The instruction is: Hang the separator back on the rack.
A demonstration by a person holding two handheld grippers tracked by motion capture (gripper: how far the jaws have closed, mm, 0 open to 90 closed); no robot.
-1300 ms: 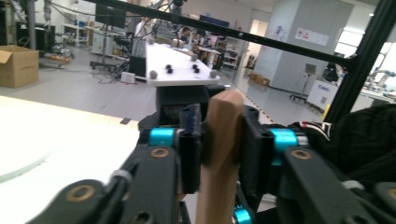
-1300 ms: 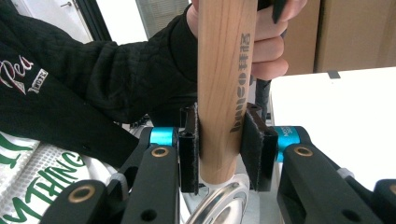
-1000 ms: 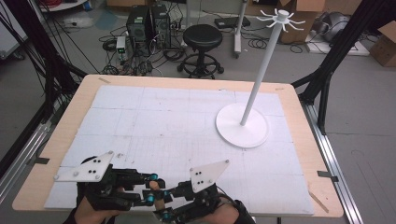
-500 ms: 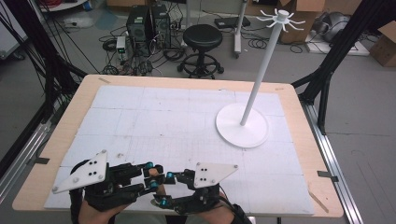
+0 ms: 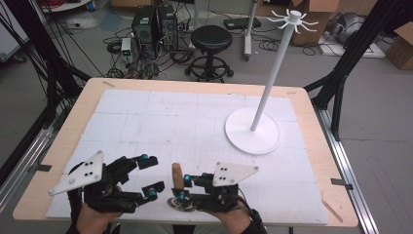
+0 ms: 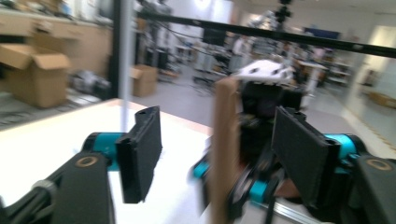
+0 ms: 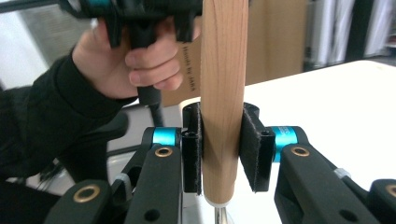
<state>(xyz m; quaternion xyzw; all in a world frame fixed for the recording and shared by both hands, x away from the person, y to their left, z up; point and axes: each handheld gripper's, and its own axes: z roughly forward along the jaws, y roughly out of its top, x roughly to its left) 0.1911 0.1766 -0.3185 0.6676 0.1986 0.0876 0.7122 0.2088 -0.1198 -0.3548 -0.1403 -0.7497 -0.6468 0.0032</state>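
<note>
Two grippers low at the near edge of the table, both hand-held. Right gripper (image 5: pixel 182 187) is clamped on a light-brown round wooden handle (image 5: pixel 177 175) with a metal piece at its lower end; in the right gripper view both black pads (image 7: pixel 191 147) press flat on the handle's (image 7: pixel 223 93) lower part, handle upright between them, rounded top well above the jaws. A bit of metal shaft (image 7: pixel 219 215) sticks out just under the wood, below the pads. In the high view the metal end (image 5: pixel 179 204) sits just below the right gripper's fingertips, on or close over the white mat (image 5: pixel 195 122); can't tell which.

Left gripper (image 5: pixel 150 176) has its jaws spread, just been opening, pads clear of the wood. From its own camera, the left gripper (image 6: pixel 219 168) has the handle (image 6: pixel 224 154) standing between its jaws, nearer the right-hand one, blurred, not touching either pad. Right gripper's body sits right behind the handle there.

Tall white pole stand with a round base and spoked top (image 5: pixel 253 130) is well beyond both grippers, off to the right gripper's far side, untouched
</note>
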